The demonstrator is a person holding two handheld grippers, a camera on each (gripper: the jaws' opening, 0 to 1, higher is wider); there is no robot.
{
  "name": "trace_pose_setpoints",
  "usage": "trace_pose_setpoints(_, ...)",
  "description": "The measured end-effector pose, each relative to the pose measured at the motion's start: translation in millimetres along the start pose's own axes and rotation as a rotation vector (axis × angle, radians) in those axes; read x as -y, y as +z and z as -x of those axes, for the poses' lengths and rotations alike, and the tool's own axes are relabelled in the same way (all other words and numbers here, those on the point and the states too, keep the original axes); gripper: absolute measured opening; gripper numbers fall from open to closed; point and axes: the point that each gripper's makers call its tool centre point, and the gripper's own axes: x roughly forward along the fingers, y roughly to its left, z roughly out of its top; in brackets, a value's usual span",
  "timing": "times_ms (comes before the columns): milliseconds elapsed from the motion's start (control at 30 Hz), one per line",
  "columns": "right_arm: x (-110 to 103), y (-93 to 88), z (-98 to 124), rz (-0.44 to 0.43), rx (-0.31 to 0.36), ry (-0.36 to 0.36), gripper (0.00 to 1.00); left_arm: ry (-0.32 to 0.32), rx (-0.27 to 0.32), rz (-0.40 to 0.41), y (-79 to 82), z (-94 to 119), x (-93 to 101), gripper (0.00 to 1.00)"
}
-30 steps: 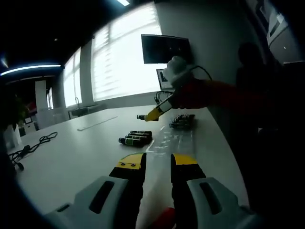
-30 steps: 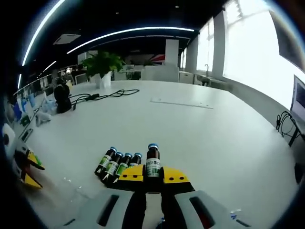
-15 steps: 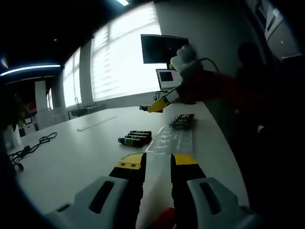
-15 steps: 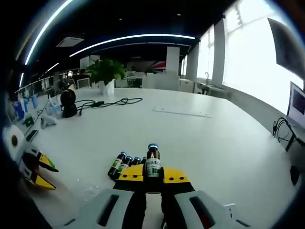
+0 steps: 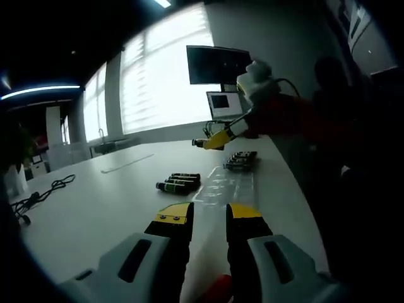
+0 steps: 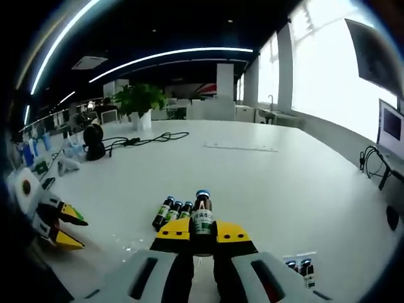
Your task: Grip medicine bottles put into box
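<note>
A broad white table (image 6: 265, 183) carries everything, with bright windows (image 5: 164, 82) along one wall and a dark monitor (image 5: 214, 64) mounted beside them; a laptop (image 5: 222, 104) sits at the table's far end under the monitor; a potted plant (image 6: 140, 101) stands at another far edge, with a black cable (image 6: 151, 137) trailing across the top near it. On the table lies a clear tray (image 5: 226, 185) with empty pockets, and past it a dark box (image 5: 242, 160) already holding bottles; in the right gripper view a few capped bottles stand in it at the lower right (image 6: 302, 268). Beside the tray, a row of loose bottles (image 5: 178, 183) lies on its side, seen in the right gripper view just beyond the jaws (image 6: 173, 211). The left gripper (image 5: 209, 218) hovers low over the table near the tray, its yellow-tipped jaws apart with nothing between them; it appears at the left edge of the right gripper view (image 6: 60, 224). The right gripper (image 6: 202, 232) is raised above the table, its jaws clamped on one upright bottle (image 6: 202, 218), blue cap uppermost and label facing the camera; in the left gripper view that gripper (image 5: 218, 140) hangs in the air above the box, held by a red sleeve (image 5: 284, 117).
</note>
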Motion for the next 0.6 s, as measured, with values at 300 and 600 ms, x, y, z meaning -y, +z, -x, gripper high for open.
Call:
trace_pose_setpoints(300,-7,-9.3,11,-0.031,0.011,-0.008,0.07,-0.003,0.001,0.01,-0.3,0,-0.2,0.14)
trace_pose_setpoints(600,-13,-13.1,18,-0.027,0.016,-0.028,0.07,-0.003,0.009,0.013,2.3,0,-0.2,0.14)
